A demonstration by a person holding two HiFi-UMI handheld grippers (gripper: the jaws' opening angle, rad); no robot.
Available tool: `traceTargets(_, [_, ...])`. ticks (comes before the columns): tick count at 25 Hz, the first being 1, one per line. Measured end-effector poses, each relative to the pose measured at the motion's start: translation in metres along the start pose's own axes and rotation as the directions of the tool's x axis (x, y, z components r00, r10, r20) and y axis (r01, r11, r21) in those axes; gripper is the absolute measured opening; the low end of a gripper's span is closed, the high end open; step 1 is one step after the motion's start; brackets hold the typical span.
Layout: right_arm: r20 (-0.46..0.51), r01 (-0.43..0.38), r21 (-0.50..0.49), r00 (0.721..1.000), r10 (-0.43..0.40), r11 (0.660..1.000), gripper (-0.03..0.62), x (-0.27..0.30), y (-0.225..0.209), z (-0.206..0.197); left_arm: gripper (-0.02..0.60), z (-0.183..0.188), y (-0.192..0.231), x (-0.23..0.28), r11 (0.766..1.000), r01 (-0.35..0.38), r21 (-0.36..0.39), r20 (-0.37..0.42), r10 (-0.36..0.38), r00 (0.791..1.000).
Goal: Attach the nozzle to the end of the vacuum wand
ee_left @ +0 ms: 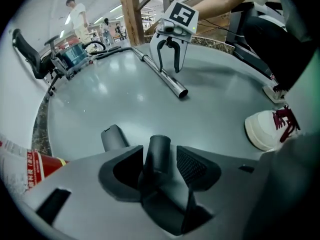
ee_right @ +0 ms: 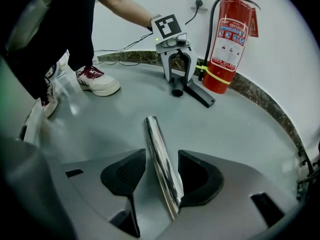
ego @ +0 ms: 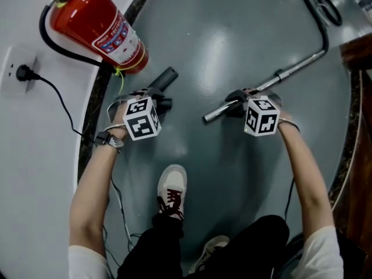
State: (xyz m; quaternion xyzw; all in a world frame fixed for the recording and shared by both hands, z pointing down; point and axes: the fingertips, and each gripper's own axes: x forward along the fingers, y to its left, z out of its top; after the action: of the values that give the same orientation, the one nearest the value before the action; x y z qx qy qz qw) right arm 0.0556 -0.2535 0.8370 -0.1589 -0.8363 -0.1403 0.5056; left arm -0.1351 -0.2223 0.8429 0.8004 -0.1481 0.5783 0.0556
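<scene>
left gripper (ee_left: 159, 160): jaws apart, nozzle (ee_left: 159, 145) between, unpressed | right gripper (ee_right: 162, 168): jaws apart around wand (ee_right: 154, 138) | the 2 parts lie separate on floor (ego: 232, 34)

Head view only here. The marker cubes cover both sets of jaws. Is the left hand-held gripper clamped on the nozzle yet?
Observer: No. In the left gripper view, the left hand-held gripper has its jaws open. The nozzle stands between the pads, and neither pad presses on it.
Operator: Right side on the wand?
Observer: Not gripping either. In the right gripper view, the right hand-held gripper straddles the wand with its jaws open, and there is a gap on each side of the tube.
</scene>
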Motion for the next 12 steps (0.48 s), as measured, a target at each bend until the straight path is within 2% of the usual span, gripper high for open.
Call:
traceTargets(6, [-0.086, -0.018, -0.034, 0.996, 0.015, 0.999, 0.201, 0.012, 0.003, -0.02, 0.227, -0.002, -0.003, 0.013, 1.0, 0.025, 0.0, -0.04, -0.025, 0.999])
traceTargets(12, [-0.151, -0.013, -0.122, 0.988, -0.006, 0.992, 0.2, 0.021, -0.002, -0.028, 0.227, -0.006, -0.004, 0.024, 0.997, 0.021, 0.079, -0.099, -0.013, 0.995])
